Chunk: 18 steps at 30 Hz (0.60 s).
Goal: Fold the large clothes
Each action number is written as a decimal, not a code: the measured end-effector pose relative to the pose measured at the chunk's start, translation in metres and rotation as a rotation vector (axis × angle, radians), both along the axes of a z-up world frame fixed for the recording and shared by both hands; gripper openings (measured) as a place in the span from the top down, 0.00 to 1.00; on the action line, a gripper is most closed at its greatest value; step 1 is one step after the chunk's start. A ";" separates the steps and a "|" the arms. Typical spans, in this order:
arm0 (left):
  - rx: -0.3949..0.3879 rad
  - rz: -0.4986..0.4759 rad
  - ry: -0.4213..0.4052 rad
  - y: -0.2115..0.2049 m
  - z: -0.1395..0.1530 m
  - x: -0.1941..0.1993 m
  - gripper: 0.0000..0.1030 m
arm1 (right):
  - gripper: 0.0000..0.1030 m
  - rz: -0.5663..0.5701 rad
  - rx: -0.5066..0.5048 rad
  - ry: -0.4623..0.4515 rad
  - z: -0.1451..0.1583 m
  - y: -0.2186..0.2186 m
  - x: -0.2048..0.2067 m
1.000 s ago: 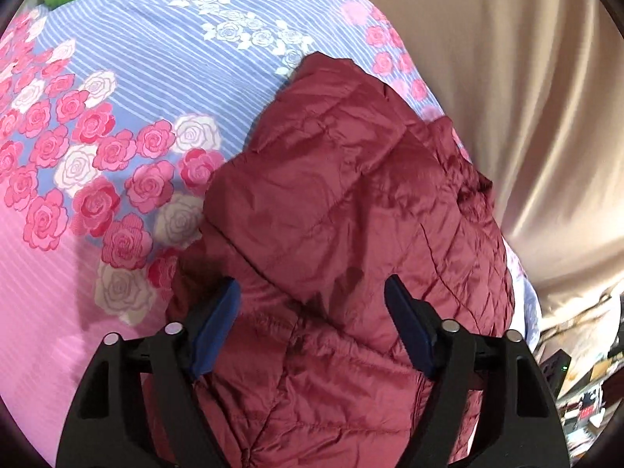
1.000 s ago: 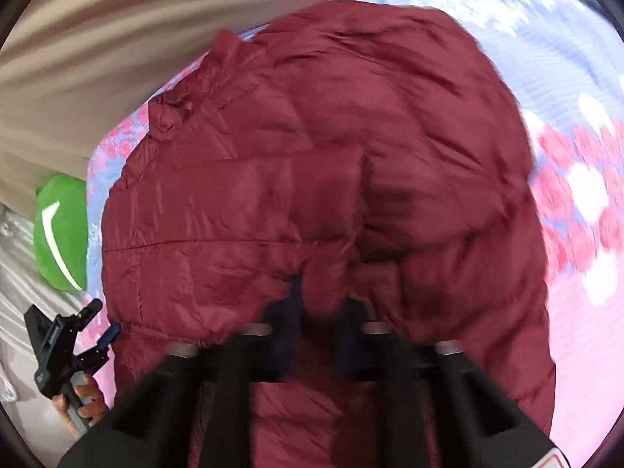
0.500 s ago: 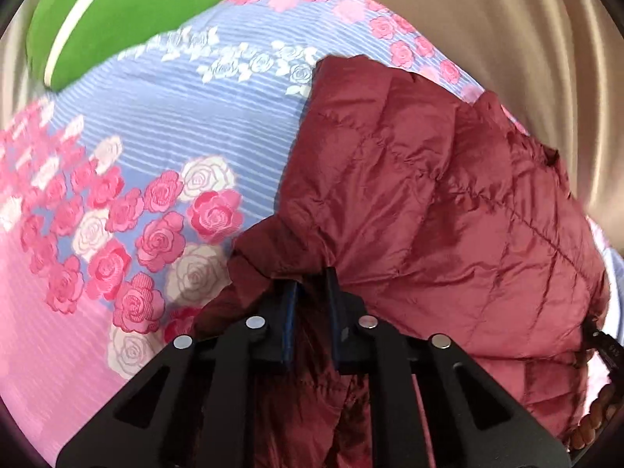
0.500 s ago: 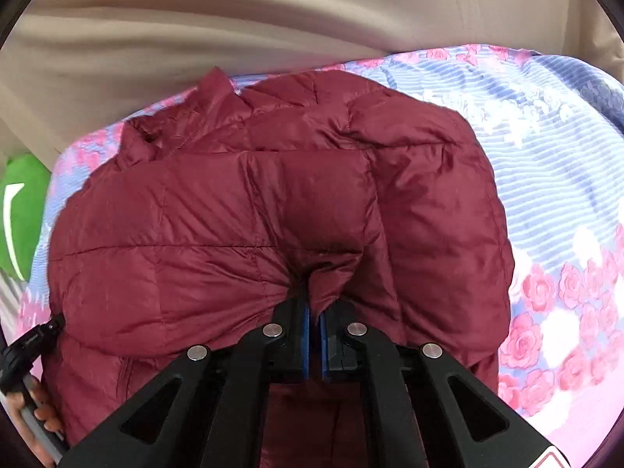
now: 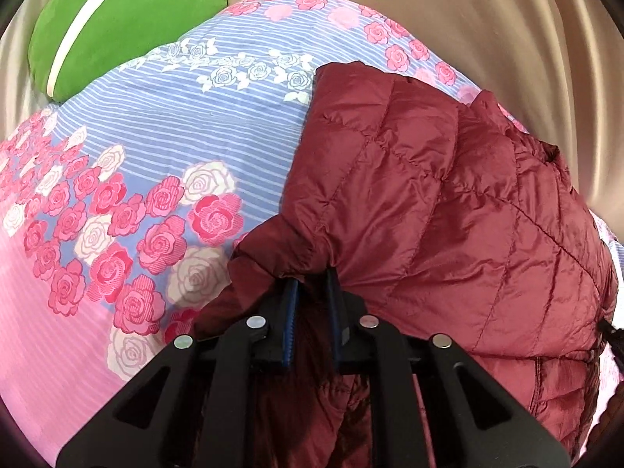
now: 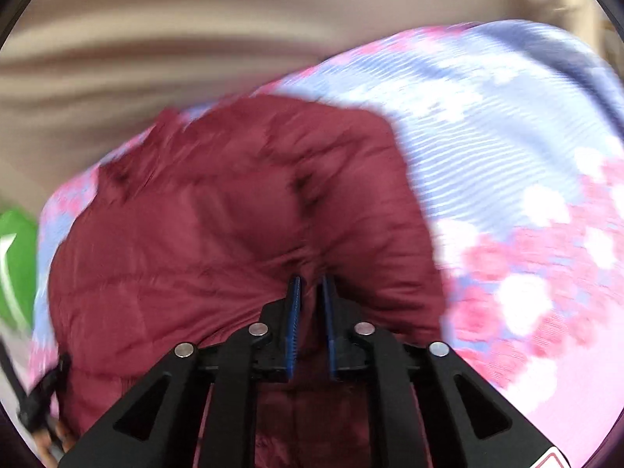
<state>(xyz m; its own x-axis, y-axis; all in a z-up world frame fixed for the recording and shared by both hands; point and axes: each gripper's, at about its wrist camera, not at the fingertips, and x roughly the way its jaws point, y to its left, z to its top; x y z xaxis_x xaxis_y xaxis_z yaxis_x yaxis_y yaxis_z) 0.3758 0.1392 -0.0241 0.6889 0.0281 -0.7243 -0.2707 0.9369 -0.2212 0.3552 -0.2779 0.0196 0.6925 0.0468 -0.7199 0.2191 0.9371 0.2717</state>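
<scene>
Jaws of the left gripper (image 5: 312, 279) stood nearly closed, blue pads pinching a gathered fold of the maroon quilted jacket (image 5: 429, 202) at its near edge. Jaws of the right gripper (image 6: 311, 279) were easing apart, a narrow gap between the pads with jacket fabric still bunched at their tips; whether the pads still pressed it could not be told through the blur. Jacket lay heaped on a bedsheet (image 5: 163, 124) of blue stripes and pink roses. Green cushion (image 5: 117, 19) sat beyond the sheet's far corner; beige curtain (image 5: 487, 19) hung behind.
</scene>
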 end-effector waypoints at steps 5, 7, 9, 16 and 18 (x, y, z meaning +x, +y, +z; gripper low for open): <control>-0.016 0.005 -0.007 0.002 0.000 -0.003 0.87 | 0.82 0.206 -0.047 -0.138 0.054 0.076 -0.007; -0.021 0.006 -0.008 0.002 0.000 -0.003 0.87 | 0.82 0.405 -0.051 -0.119 0.059 0.136 0.003; -0.034 0.007 -0.012 0.003 0.000 -0.004 0.87 | 0.82 0.535 -0.063 -0.099 0.052 0.191 0.011; -0.077 0.009 -0.025 0.007 -0.001 -0.006 0.87 | 0.85 0.714 -0.141 0.017 -0.013 0.308 0.040; -0.087 0.010 -0.028 0.007 -0.001 -0.007 0.87 | 0.96 0.714 -0.145 0.008 -0.020 0.294 0.043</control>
